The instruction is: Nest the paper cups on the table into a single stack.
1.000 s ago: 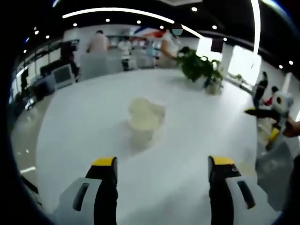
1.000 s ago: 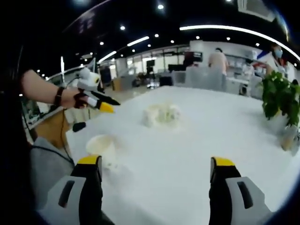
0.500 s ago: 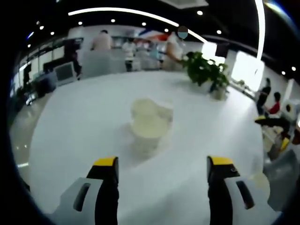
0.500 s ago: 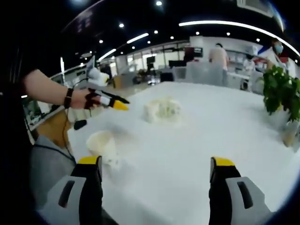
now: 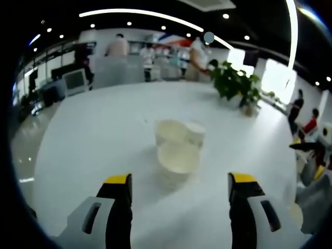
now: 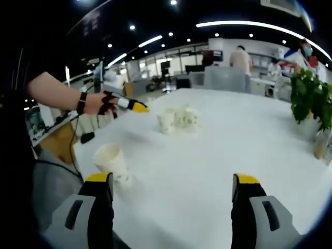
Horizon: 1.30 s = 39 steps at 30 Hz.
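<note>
I count three paper cups [image 5: 179, 150] clustered mid-table [image 5: 93, 135] | one lone cup [image 6: 110, 159] near | both hand-held grippers [image 5: 179, 181] [image 6: 176, 181] wide open, empty

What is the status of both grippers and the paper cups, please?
Left gripper open, empty, facing cluster of cream paper cups. Right gripper open, empty; lone cream paper cup beside its left jaw. Nothing stacked. White table path unobstructed.

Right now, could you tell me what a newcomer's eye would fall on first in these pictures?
A huddle of pale paper cups stands mid-table on the glossy white table, just ahead of the open left gripper. One lone paper cup stands apart near the right gripper, and a leafy green potted plant sits at the far edge.
</note>
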Available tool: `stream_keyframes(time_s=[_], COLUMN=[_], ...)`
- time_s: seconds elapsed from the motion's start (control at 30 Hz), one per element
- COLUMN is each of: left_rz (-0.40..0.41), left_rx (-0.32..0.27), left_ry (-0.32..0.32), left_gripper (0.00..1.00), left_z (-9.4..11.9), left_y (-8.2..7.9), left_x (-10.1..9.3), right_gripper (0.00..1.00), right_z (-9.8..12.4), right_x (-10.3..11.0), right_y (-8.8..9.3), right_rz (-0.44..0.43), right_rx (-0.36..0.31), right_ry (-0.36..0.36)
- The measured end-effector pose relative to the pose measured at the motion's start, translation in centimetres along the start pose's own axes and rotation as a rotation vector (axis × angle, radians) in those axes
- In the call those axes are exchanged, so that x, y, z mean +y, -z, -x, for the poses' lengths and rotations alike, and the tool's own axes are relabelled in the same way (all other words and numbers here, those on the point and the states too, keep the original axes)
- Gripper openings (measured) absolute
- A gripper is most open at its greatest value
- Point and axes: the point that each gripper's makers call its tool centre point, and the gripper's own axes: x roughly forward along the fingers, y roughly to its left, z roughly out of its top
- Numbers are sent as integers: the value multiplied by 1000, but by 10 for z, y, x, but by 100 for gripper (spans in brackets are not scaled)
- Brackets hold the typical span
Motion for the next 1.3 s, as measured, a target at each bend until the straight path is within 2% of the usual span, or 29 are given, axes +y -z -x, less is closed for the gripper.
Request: stream_keyframes(time_s=[0.2,0.33,0.6,0.67,1.03,1.3], left_rz=[-11,-5,-12,-42,-59,-78], left_rx=[23,46,75,97,132,150], left_ry=[-13,-24,-39,-66,-43,-37], left_gripper=[72,65,64,62,52,48], left_z=[-9,-15,-25,-25,-32,-40], left_y=[-5,-8,-11,-9,-9,-11], left_x=[7,11,17,22,18,15], right_gripper=[93,93,92,92,91,90], right_z=[2,4,4,4,6,7], right_x=[-1,-5,-7,-8,-12,-14], right_y=[-5,-5,-4,-3,0,-2], right_rz=[-9,-15,-39,-41,-47,-53], right_rx=[-21,-23,-31,-29,-20,-23], right_ry=[-2,7,13,11,9,7])
